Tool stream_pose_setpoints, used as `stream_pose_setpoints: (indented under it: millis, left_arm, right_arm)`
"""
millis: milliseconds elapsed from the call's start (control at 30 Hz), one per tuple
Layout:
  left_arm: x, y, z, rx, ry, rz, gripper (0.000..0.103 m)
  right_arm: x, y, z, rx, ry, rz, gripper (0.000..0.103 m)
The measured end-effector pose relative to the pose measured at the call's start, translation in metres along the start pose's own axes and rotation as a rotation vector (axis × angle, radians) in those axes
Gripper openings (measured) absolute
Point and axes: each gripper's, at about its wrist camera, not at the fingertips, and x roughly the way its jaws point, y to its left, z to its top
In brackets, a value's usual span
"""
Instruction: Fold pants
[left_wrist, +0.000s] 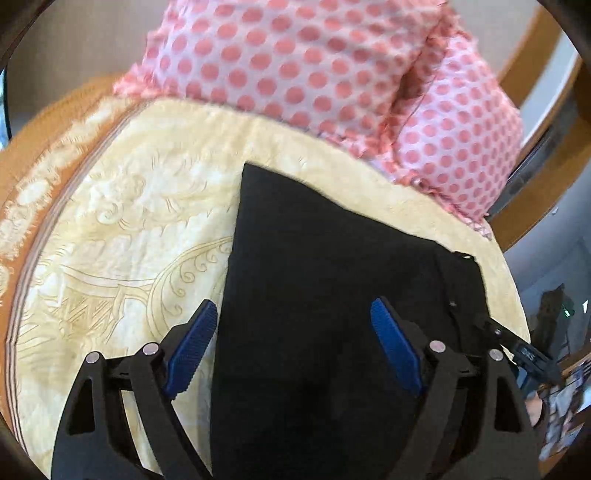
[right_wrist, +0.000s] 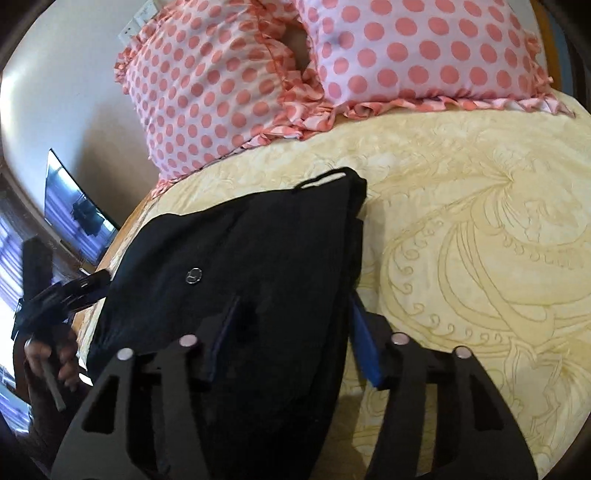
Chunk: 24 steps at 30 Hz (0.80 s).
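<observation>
Black pants (left_wrist: 314, 258) lie folded on a cream patterned bedspread (left_wrist: 129, 221). In the left wrist view my left gripper (left_wrist: 293, 310) is open above the pants, with its blue pads (left_wrist: 192, 350) apart and nothing between them. In the right wrist view the pants (right_wrist: 258, 258) show a small round metal button (right_wrist: 194, 276) and a waistband edge at the far end. My right gripper (right_wrist: 293, 306) is open over the pants' right edge, with its blue pads (right_wrist: 364, 350) apart. The other gripper (right_wrist: 62, 295) shows at the left, held in a hand.
Two pink polka-dot pillows (left_wrist: 295, 66) (right_wrist: 424, 48) lie at the head of the bed. The bedspread (right_wrist: 480, 258) stretches to the right of the pants. A wooden headboard (left_wrist: 535, 74) curves behind. A dark screen (right_wrist: 74, 210) stands beside the bed at the left.
</observation>
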Motion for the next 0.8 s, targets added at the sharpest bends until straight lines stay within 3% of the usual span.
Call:
stream_pose_setpoints:
  millis: [100,200,267,300,367,567,800]
  left_arm:
    - [0.014,0.002,0.007,0.009,0.039,-0.022,0.084]
    - [0.02,-0.001,0.01,0.016,0.055,-0.026,0.081]
    - [0.021,-0.003,0.01,0.03,0.053,-0.018,0.049]
    - [0.02,-0.001,0.009,0.037,0.05,-0.015,0.042]
    - [0.014,0.002,0.008,0.045,0.045,-0.035,0.017]
    - [0.0,-0.012,0.023,0.094,-0.01,-0.047,0.011]
    - [0.017,-0.035,0.088,0.125,-0.129,-0.036,0.011]
  right_arm:
    - [0.002,-0.003,-0.001,0.0,0.005,0.023,0.051]
    - [0.003,0.0,-0.001,-0.025,0.013,0.036,0.034]
    - [0.003,0.007,0.0,-0.067,0.015,0.032,0.02]
    - [0.001,0.01,0.001,-0.085,0.012,0.032,0.017]
    - [-0.003,0.013,0.002,-0.089,0.006,0.043,0.013]
    - [-0.011,0.026,0.03,-0.105,-0.016,0.116,0.01]
    - [0.012,0.026,0.102,-0.106,-0.114,0.062,0.01]
